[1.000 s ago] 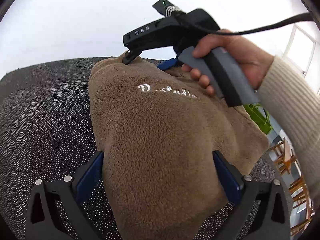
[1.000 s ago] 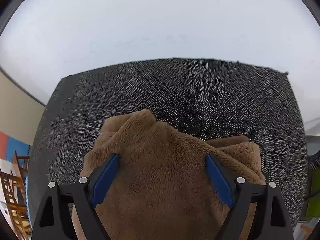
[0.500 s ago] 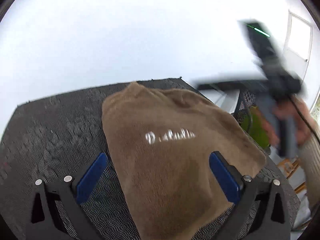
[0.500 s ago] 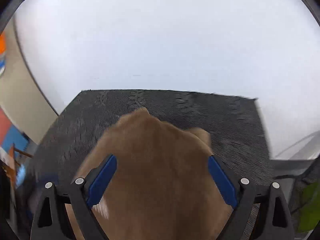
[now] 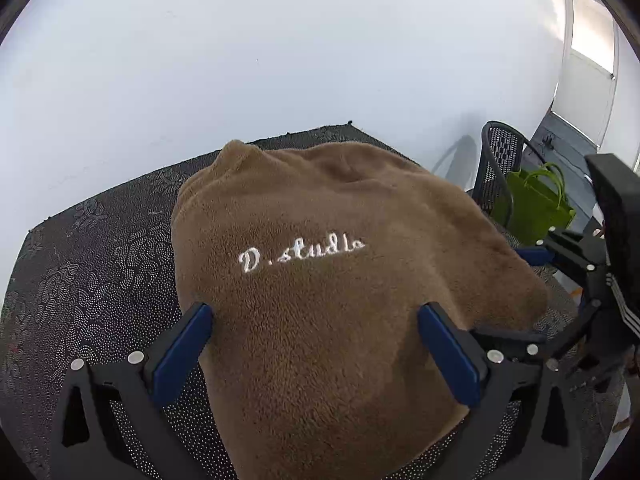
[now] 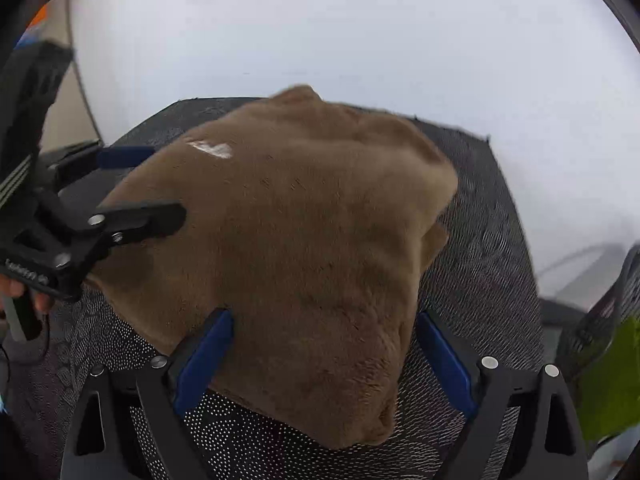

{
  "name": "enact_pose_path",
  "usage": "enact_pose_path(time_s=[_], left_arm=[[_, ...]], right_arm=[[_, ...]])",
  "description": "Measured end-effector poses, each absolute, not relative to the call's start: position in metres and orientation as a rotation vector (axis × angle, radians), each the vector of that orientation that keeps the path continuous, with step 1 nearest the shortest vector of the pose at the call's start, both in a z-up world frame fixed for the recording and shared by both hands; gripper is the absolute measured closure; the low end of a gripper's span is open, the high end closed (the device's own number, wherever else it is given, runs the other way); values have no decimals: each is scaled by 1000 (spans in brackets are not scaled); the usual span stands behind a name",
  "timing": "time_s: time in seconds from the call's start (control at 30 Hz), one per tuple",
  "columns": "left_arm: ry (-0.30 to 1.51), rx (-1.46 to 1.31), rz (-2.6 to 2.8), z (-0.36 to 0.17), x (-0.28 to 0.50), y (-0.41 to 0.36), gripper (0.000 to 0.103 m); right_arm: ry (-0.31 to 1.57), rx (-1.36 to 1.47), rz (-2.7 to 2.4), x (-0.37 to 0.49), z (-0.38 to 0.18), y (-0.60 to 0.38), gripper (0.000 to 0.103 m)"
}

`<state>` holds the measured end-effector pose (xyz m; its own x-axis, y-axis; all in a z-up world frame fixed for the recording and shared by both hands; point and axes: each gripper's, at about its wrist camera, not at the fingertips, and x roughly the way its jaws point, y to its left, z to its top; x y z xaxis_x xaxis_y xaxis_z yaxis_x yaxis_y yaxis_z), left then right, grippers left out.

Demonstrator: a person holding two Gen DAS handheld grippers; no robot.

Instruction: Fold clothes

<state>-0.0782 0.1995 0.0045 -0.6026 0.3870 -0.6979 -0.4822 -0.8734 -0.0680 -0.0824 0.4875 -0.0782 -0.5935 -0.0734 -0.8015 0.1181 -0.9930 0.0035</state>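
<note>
Both jaws of the left hand-held gripper [image 5: 316, 354] stand spread wide, one blue pad on each side of the near end of a folded brown fleece garment [image 5: 332, 280], pinching nothing. That garment lies in a thick bundle on the table [image 5: 88, 248], whose cover is dark with a dotted floral pattern; white stitched lettering [image 5: 300, 252] shows on its top face, and its far end reaches close to the table's far edge. Bare white wall [image 5: 280, 48] fills the room behind the table. Past the table's right edge stand a black mesh chair [image 5: 498, 160] and a green bag [image 5: 536, 204], with a pale door [image 5: 588, 64] beyond them.

From the right wrist view, the left hand-held gripper comes in from the left edge of the table with one black finger [image 6: 140, 218] lying on the fleece, and a bit of the hand [image 6: 24, 294] holding it shows beneath. The right hand-held gripper [image 6: 324, 354] also has its jaws spread apart over the near end of the bundle, closed on nothing. This view is slightly blurred.
</note>
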Motion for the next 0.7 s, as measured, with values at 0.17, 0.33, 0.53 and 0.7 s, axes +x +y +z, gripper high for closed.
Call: enact_pose_path(time_s=[0.17,0.33,0.53,0.7], left_arm=[[204,-1025,2429,-2,-79,200,0],[193,-1018,2425,-10,-76,198,0],[135,-1047,2415,-14,-68,184,0],[98,-1007,2450,-6,-52,166,0]], right_arm=[[-27,1396,-2686,-89,-96,500,8],[-100,1411,-2678,-94,-114,509,2],[47,1362,-2742,-85,-110,499,2],[246,1118,-2812,-53,-72,484,2]])
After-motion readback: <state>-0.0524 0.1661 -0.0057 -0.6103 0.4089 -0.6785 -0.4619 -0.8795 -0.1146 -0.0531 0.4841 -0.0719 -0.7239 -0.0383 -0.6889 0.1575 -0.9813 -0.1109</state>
